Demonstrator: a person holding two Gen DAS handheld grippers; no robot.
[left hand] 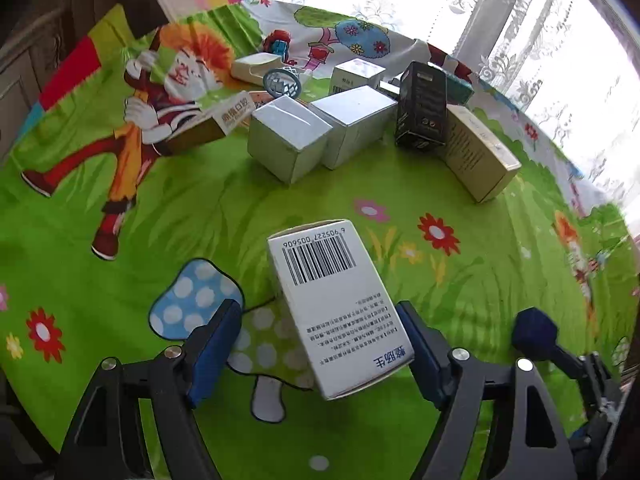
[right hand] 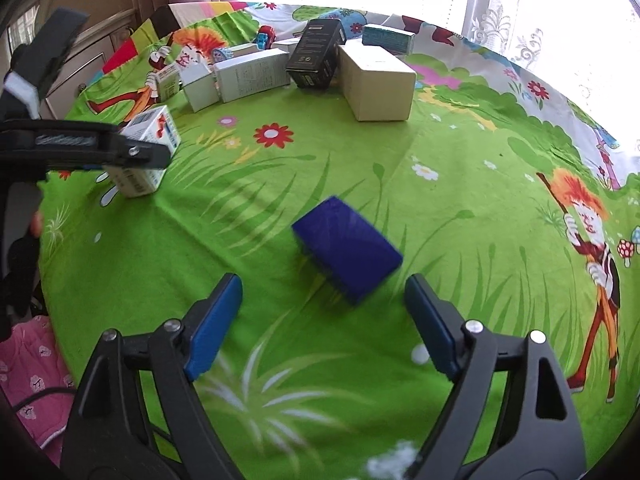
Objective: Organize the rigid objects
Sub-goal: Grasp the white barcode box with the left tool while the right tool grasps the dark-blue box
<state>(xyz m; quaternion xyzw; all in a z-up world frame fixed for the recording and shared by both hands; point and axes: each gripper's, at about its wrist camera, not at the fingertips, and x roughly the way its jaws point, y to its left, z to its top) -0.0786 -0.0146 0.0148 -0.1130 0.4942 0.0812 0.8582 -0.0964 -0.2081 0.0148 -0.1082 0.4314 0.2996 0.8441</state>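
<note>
A white box with a barcode point(left hand: 336, 308) lies on the green cartoon tablecloth point(left hand: 120, 240) between the fingers of my left gripper point(left hand: 320, 344), which is open; the right finger is close to the box, the left one apart. In the right wrist view that box point(right hand: 150, 148) shows at the left beside the left gripper. A dark blue box point(right hand: 348, 250), blurred, lies on the cloth just ahead of my open, empty right gripper point(right hand: 324, 316). The blue box also shows in the left wrist view point(left hand: 534, 332) at the lower right.
A cluster of boxes stands at the far side: two silver-white boxes point(left hand: 320, 136), a black box point(left hand: 422, 106), a beige box point(left hand: 480, 152), a teal box point(right hand: 388, 38), a small orange-and-white box point(left hand: 212, 124), a blue ring point(left hand: 282, 82) and a red toy point(left hand: 278, 42). A window lies behind.
</note>
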